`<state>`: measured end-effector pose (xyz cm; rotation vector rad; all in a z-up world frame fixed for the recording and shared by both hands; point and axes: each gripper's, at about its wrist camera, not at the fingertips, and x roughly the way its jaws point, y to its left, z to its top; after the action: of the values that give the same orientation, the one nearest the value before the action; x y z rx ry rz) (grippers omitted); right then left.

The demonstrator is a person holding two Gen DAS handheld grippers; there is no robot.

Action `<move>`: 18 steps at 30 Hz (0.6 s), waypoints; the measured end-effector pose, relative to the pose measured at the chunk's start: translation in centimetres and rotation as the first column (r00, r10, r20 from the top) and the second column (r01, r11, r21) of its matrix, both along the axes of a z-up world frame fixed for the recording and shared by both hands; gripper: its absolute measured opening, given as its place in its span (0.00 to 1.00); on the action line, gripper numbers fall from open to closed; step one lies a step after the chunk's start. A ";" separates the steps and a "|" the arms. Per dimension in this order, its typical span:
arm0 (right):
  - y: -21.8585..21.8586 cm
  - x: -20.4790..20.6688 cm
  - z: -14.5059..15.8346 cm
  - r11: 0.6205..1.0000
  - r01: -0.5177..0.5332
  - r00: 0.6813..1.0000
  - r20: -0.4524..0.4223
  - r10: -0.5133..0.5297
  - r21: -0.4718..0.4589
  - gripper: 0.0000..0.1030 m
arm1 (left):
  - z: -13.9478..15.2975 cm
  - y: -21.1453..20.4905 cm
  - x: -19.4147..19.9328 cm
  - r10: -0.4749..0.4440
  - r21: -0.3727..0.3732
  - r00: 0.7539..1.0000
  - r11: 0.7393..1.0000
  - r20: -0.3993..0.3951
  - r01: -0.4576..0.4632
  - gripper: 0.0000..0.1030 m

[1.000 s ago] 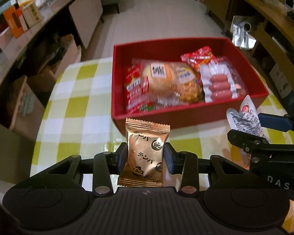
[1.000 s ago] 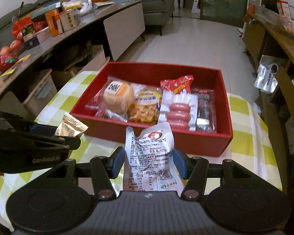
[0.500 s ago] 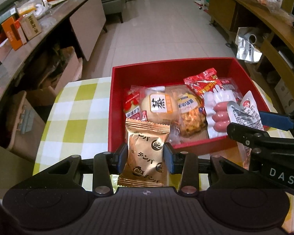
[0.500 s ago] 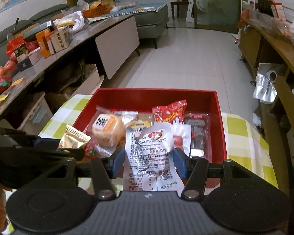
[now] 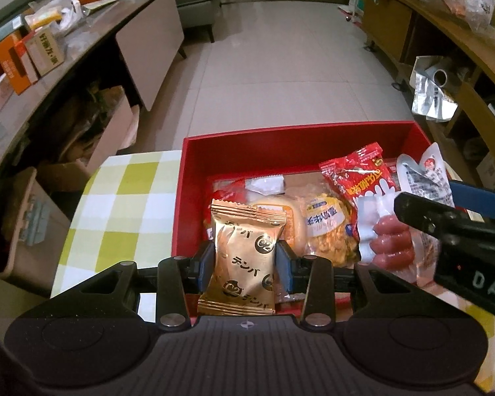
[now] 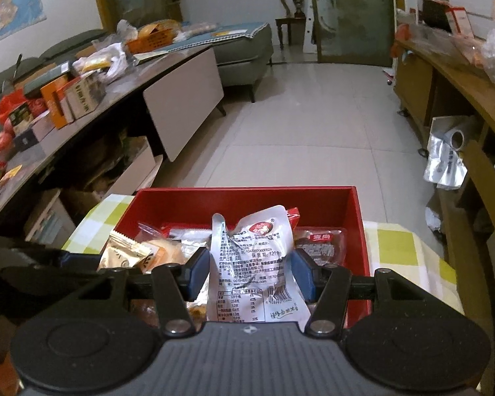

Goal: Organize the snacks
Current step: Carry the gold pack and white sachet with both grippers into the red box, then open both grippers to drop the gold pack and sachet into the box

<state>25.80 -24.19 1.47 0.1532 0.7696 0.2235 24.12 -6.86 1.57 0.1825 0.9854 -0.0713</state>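
With each gripper's jaws pinching a packet, gold pouch [image 5: 244, 257] left, white pouch [image 6: 252, 264] right, over the red box [image 5: 280, 142], a crowded drop may spill onto the counter [image 5: 115, 204]

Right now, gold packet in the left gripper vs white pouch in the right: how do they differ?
The gold packet is opaque foil with dark katakana and round logos; the white pouch shows fine print and a barcode. The gold packet looks plump with serrated ends; the white pouch is crinkled and flatter. Both are held upright over the red box, clamped in the left gripper and right gripper.
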 end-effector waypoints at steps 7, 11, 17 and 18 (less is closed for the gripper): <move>-0.4 1.6 -1.8 1.000 0.012 1.000 -0.009 -0.011 0.011 0.61 | -0.8 -0.9 0.7 -0.003 0.032 1.000 0.999 0.013 0.002 0.47; 0.0 2.3 -2.6 1.000 -0.002 1.000 -0.017 0.002 0.002 0.62 | -1.2 -1.0 0.9 0.000 0.038 1.000 0.999 0.017 -0.001 0.48; -0.3 2.6 -3.2 1.000 0.025 0.999 -0.032 -0.025 -0.002 0.66 | -1.1 -1.1 1.4 0.005 0.042 1.000 0.999 0.029 -0.006 0.60; -0.4 2.5 -3.1 1.000 0.031 0.999 -0.026 -0.031 -0.003 0.68 | -1.1 -1.1 1.4 0.004 0.048 0.999 0.999 0.034 -0.006 0.65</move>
<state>28.33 -24.56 -1.61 0.1661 0.7928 0.1912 25.52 -8.01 0.50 0.2252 0.9538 -0.0397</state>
